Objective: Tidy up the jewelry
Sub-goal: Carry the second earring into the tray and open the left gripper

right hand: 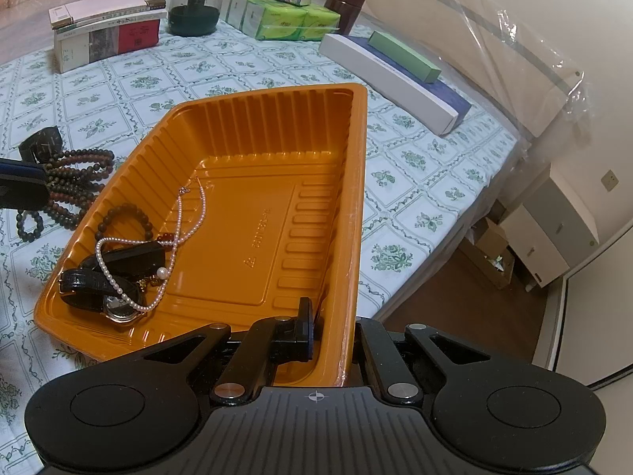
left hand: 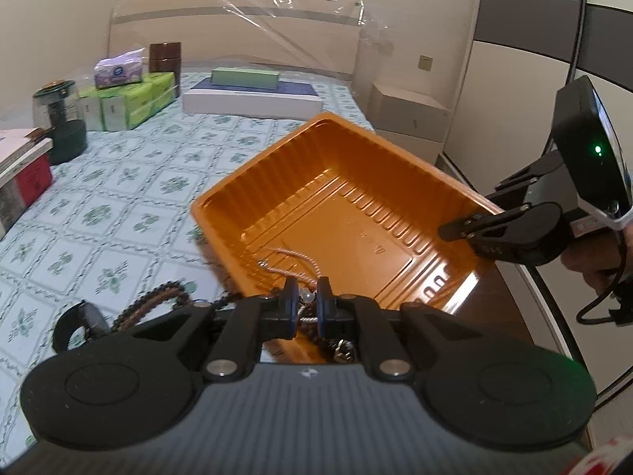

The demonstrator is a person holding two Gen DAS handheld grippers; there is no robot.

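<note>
The left gripper (left hand: 307,297), its jaws narrowed with a pearl necklace (right hand: 174,237) between them over the lower-left end of the orange tray (right hand: 277,126), is nearer the jewelry, while the right gripper (right hand: 328,324) clamps the tray's lower-right wall.

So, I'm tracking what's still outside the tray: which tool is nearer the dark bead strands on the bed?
Left. The left tool is just beside the bead strands, off the tray's left side; the right tool clamps the tray's opposite wall.
</note>
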